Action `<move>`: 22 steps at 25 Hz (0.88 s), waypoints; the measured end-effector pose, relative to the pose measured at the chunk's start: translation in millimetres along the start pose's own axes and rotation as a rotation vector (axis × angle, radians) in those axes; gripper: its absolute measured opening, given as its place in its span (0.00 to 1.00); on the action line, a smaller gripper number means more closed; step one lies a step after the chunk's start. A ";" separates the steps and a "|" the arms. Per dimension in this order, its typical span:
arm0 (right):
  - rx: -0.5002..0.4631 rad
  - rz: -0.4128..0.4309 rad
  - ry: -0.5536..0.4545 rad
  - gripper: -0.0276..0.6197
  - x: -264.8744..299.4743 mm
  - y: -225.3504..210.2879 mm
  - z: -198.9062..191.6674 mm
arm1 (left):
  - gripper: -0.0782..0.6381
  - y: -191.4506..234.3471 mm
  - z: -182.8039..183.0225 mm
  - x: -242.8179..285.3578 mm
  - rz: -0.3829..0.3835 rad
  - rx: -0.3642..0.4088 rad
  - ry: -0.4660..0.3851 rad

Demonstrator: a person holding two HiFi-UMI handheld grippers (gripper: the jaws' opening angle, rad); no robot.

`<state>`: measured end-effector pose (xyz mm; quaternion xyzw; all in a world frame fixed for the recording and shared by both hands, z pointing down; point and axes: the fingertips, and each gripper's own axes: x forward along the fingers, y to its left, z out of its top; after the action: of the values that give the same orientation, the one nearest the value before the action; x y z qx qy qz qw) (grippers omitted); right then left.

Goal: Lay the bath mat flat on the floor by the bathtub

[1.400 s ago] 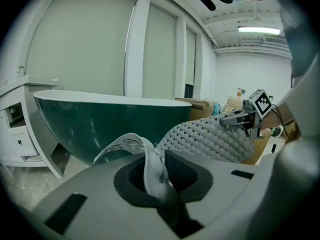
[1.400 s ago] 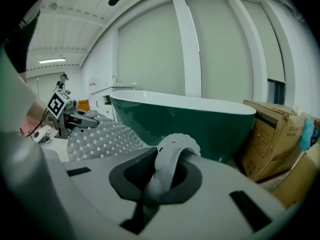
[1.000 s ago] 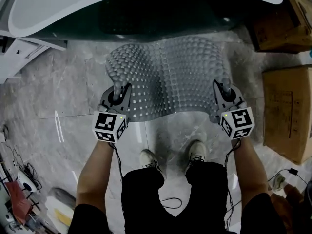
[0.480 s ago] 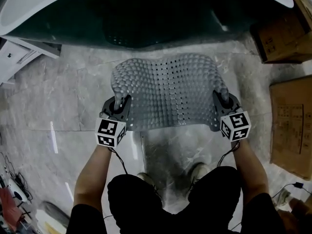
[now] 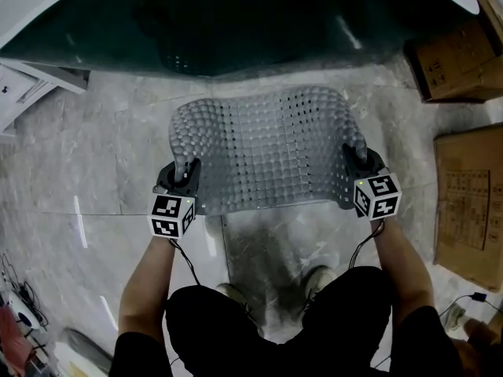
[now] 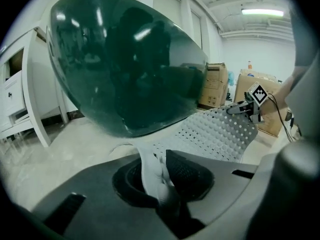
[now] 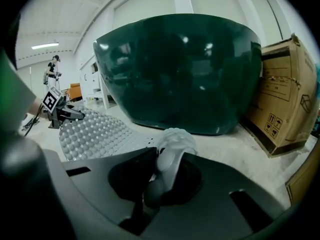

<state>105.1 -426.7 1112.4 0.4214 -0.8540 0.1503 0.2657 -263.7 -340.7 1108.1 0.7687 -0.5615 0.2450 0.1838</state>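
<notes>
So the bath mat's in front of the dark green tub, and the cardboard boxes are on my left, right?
No, the cardboard boxes are on your right; the head view shows them there. The bath mat is in front of the dark green tub.

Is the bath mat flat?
Not flat: the grey studded rubber bath mat is spread but bowed, near edge lifted off the grey marble floor.

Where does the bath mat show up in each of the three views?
Head view: bath mat at centre, just below the tub.
Left gripper view: right of centre, reaching down to bottom middle.
Right gripper view: lower left.
Shared landmark: the dark green bathtub.
</notes>
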 end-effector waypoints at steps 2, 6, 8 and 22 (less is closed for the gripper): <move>0.008 -0.003 0.007 0.09 0.8 0.2 -2.8 | 0.22 5.1 -5.8 1.5 0.010 -0.022 0.017; 0.010 -0.017 0.031 0.10 4.0 -2.2 -6.6 | 0.23 12.1 -14.0 4.3 0.039 -0.027 0.053; 0.003 -0.033 0.052 0.12 4.8 -5.5 -9.5 | 0.24 16.7 -20.6 6.2 0.068 -0.031 0.085; 0.102 -0.163 0.103 0.26 -0.3 -41.4 -27.5 | 0.39 42.9 -37.3 -2.9 0.234 -0.074 0.140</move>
<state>147.4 -438.1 1135.9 0.4942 -0.7933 0.1927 0.2988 -311.7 -330.6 1137.0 0.6718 -0.6417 0.2967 0.2209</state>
